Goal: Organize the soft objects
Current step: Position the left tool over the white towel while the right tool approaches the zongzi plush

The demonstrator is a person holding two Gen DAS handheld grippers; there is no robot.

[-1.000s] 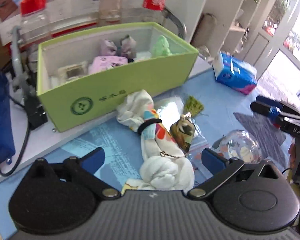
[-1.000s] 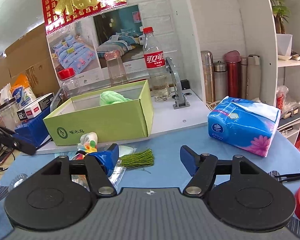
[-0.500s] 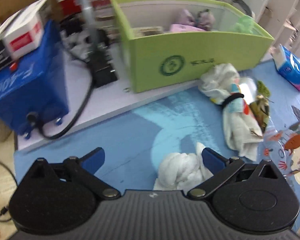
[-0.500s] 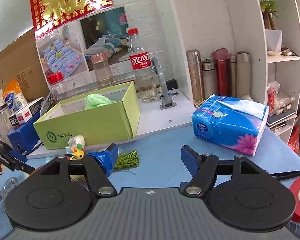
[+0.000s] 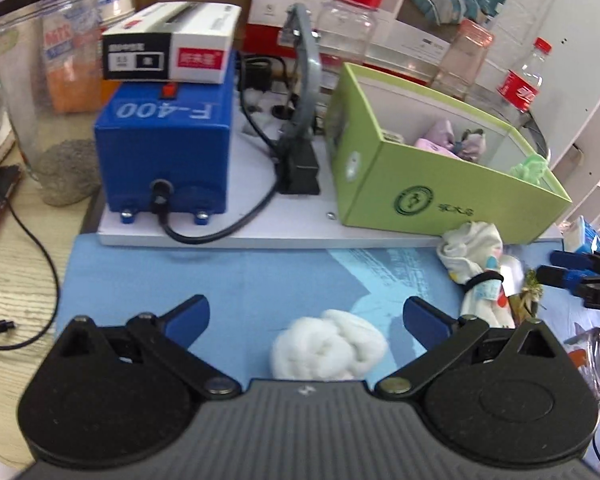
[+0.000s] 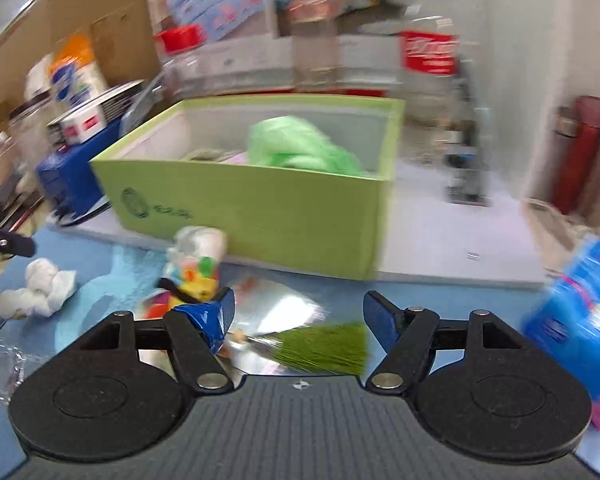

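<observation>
The left gripper (image 5: 306, 314) stands released, its jaws wide on either side of the white sock ball (image 5: 328, 350), which lies on the blue mat (image 5: 220, 276) just in front of the fingers and untouched. To do this step well, the gripper should probably drop straight over the ball so both pads meet its middle, then close slowly; the ball is loose and would likely squash or roll out of an off-centre pinch.

The right gripper (image 6: 298, 314) is also released, with nothing between its jaws. Just ahead of it lie a green tassel (image 6: 324, 348) on a shiny bag (image 6: 284, 312), and to its left the patterned cloth roll (image 6: 192, 276) tied with a black band. The view is blurred, so finer detail cannot be told.

Farther back, on the white board (image 5: 240, 236), sits the green box (image 5: 452, 196), open at the top. It already holds a green soft bundle (image 6: 300, 148), a pale purple item (image 5: 456, 142) and something pink beside it. The roll touches or nearly touches the box's front wall. Behind stand clear jars and a cola bottle (image 5: 520, 84); their contents cannot be read.
</observation>
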